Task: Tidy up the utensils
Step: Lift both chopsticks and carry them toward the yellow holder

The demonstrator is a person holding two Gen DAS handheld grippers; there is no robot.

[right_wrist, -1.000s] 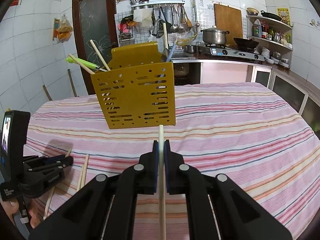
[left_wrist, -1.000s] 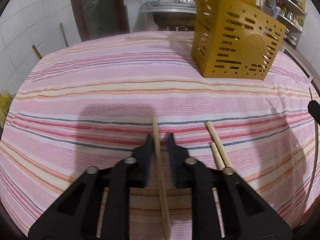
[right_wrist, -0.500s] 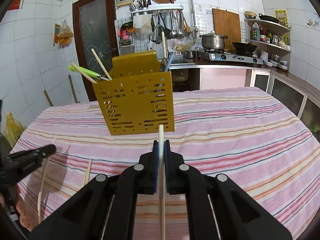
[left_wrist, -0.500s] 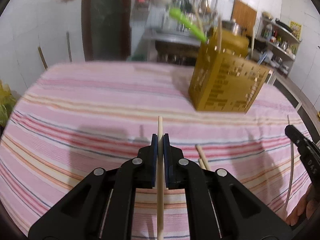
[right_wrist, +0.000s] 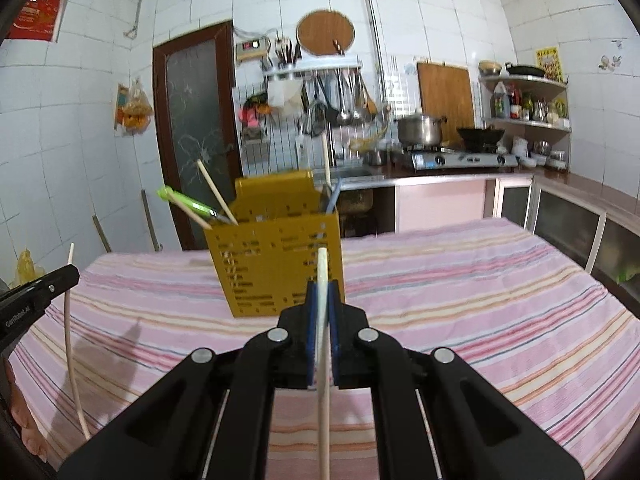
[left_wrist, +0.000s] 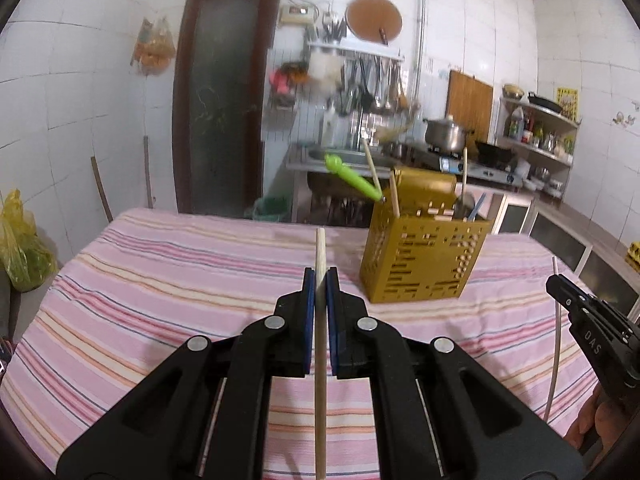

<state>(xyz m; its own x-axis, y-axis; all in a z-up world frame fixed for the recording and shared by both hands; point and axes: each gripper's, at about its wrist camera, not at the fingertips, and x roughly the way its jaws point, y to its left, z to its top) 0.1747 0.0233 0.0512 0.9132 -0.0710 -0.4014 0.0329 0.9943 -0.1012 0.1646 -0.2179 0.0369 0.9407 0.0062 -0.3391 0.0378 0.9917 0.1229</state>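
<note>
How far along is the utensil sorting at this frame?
Done: several chopsticks and a green utensil already stand in the yellow holder. In hand: the left gripper and right gripper are each shut on one chopstick, both short of the holder. Left: dropping both in; these views show no other loose utensils.

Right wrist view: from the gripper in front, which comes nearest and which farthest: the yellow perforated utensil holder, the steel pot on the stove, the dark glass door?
From the right gripper:
1. Yellow perforated utensil holder, on the table just ahead.
2. Steel pot and dark glass door: both at the back wall, pot right, door left; too close to call.
</note>
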